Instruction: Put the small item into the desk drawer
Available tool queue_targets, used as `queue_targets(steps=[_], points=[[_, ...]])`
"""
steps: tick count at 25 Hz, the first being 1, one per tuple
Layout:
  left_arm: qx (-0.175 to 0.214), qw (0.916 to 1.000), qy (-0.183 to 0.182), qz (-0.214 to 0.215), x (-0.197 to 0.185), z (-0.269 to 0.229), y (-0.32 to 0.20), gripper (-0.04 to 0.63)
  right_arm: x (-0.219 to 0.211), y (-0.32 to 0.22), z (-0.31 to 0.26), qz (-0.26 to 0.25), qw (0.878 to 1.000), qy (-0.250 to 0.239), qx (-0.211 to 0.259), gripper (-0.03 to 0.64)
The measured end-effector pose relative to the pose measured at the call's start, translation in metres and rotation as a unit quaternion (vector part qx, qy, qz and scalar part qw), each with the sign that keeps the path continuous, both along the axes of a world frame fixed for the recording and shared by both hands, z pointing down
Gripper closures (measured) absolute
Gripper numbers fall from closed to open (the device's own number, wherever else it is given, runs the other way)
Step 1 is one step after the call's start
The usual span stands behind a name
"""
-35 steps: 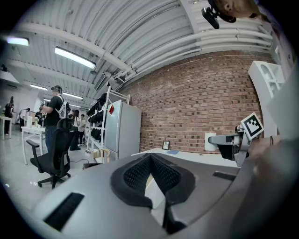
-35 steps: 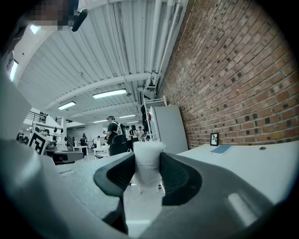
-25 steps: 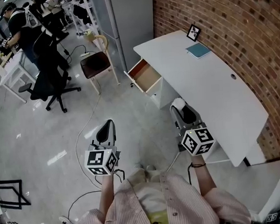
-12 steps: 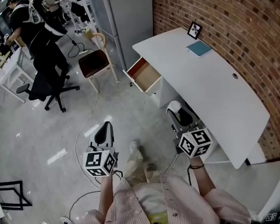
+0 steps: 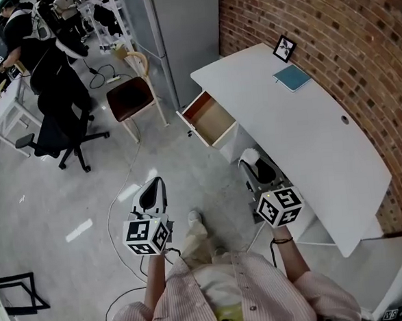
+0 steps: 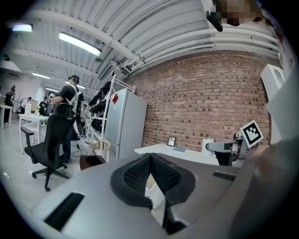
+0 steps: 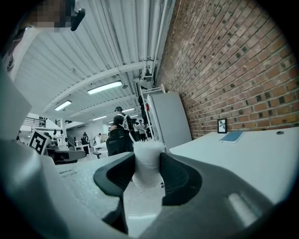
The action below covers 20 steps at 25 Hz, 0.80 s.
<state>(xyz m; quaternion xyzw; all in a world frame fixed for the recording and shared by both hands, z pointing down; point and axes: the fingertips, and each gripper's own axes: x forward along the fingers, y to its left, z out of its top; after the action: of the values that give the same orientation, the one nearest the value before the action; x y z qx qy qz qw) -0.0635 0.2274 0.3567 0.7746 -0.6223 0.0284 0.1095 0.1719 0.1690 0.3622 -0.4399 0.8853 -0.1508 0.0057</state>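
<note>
Right gripper (image 5: 255, 165) clamped a small white item (image 7: 147, 164) beside the white desk (image 5: 309, 142). Left gripper (image 5: 154, 189) was closed on nothing. The desk drawer (image 5: 210, 116) stood open

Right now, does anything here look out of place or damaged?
Nothing looks damaged or spilled. The desk drawer stands open, and the right claw holds the small white item.
</note>
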Motion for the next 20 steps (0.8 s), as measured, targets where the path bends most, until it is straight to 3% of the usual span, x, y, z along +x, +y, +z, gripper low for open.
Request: queue_targets(steps=[11,20], points=[[-0.025,0.9987,0.015,0.043,-0.058,0.009,-0.133,0.597,-0.064,-0.108,0.018,0.026,0.999,0.012,-0.035,0.451],[-0.030,0.9956,0.031,0.083,-0.077,0.021,-0.195,0.597,-0.098,-0.158,0.034,0.041,0.998,0.027,-0.046,0.451]])
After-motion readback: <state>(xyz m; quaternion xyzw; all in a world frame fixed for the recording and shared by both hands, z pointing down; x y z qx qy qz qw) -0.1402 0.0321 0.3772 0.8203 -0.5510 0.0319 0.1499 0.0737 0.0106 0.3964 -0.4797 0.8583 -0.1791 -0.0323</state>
